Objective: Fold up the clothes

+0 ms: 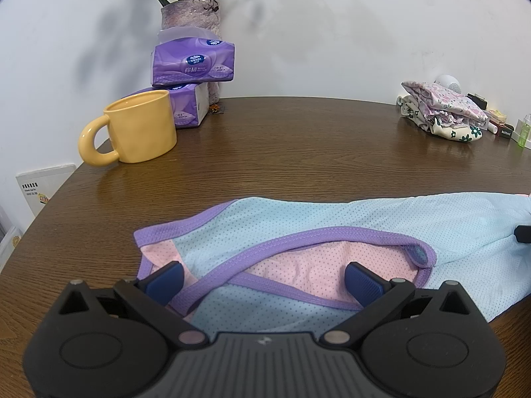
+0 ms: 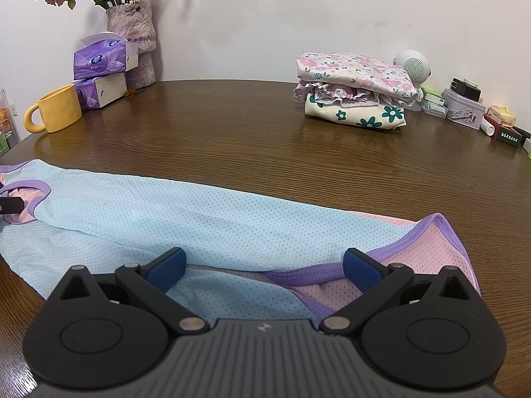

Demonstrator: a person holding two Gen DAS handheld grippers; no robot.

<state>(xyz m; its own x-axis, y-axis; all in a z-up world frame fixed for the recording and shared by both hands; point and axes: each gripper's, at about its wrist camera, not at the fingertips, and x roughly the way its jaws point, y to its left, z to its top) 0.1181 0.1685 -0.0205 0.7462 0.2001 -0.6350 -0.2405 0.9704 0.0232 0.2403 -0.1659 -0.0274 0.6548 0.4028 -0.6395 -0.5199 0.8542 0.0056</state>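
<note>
Desk (image 2: pixel 265 139) of dark wood carries everything, its middle left bare, likely as working room. Across the near edge lies the garment (image 2: pixel 199 219), a pale blue mesh top with pink panels and purple binding, spread lengthwise so both ends can be reached at once. A stack of folded floral clothes (image 2: pixel 356 91) sits well apart near the wall, probably the finished pile. The left gripper (image 1: pixel 265 282) hovers over the armhole end, jaws spread wide and holding nothing. The right gripper (image 2: pixel 265 272) is likewise released above the opposite end. A yellow mug (image 1: pixel 137 126) stands beside the tissue packs (image 1: pixel 192 66).
</note>
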